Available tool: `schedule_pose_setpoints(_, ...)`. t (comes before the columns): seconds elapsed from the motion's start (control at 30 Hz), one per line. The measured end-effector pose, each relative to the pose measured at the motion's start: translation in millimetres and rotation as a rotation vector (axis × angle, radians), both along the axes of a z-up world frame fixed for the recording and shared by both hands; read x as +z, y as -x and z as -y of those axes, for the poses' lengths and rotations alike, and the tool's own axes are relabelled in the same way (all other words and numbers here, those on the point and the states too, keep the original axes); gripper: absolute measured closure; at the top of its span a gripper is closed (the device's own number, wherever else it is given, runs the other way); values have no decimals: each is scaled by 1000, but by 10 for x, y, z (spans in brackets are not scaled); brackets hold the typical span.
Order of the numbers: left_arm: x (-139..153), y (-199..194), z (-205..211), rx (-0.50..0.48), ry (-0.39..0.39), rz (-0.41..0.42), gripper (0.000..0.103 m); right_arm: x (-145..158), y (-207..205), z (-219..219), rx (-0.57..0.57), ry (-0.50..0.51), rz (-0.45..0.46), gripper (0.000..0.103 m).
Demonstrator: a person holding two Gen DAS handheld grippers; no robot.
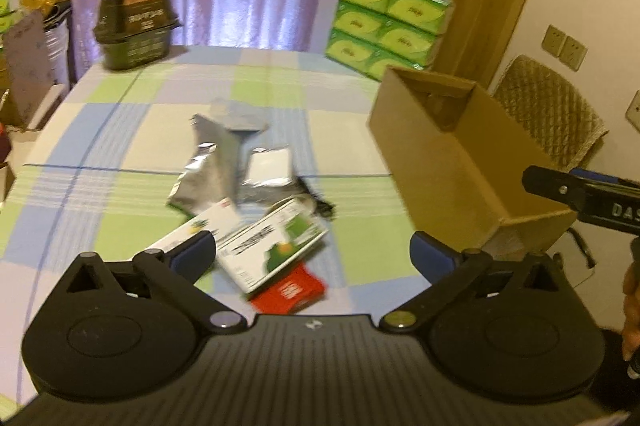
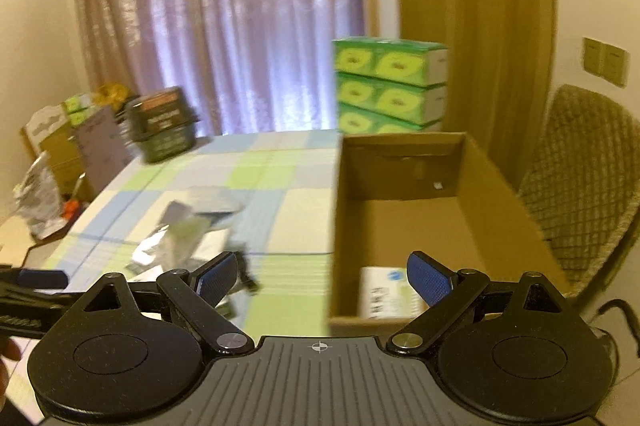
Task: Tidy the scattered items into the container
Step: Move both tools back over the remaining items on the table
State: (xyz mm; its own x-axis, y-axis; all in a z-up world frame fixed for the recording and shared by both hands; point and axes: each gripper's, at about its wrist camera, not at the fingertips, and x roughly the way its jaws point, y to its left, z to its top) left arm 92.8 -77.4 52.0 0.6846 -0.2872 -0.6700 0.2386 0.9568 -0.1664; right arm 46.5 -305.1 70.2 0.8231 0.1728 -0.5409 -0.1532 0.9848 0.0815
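While both tongs stand spread and empty, left gripper [image 1: 314, 246] hovers over scattered boxes [image 1: 276, 246] and foil packets [image 1: 208, 161] on the table; right gripper [image 2: 324, 274] faces the cardboard box [image 2: 400, 226], one white carton [image 2: 386, 292] inside.

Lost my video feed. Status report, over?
Left tool open, above boxes. Right tool open, empty, at cardboard box; one white box inside. Foil pouches still out.

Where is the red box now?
In the left wrist view the red box lies on the table at the near end of the pile, partly under a white-and-green box, left of the cardboard box.
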Motion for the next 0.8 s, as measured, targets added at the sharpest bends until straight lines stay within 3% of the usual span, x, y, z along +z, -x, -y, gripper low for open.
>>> schedule_pose_setpoints(0.17,-131,103,-310,49,-84,-6,2,-204,69,-324,89,26,-36,6)
schedule_pose_setpoints(0.47,-394,191,-750,74,-162,-33,2,-666,113,-704,205,70,-130,6)
schedule_pose_setpoints(0.8,-548,63,-892,23,-169,-42,2,-1041,-58,-1064,342,112,-196,6)
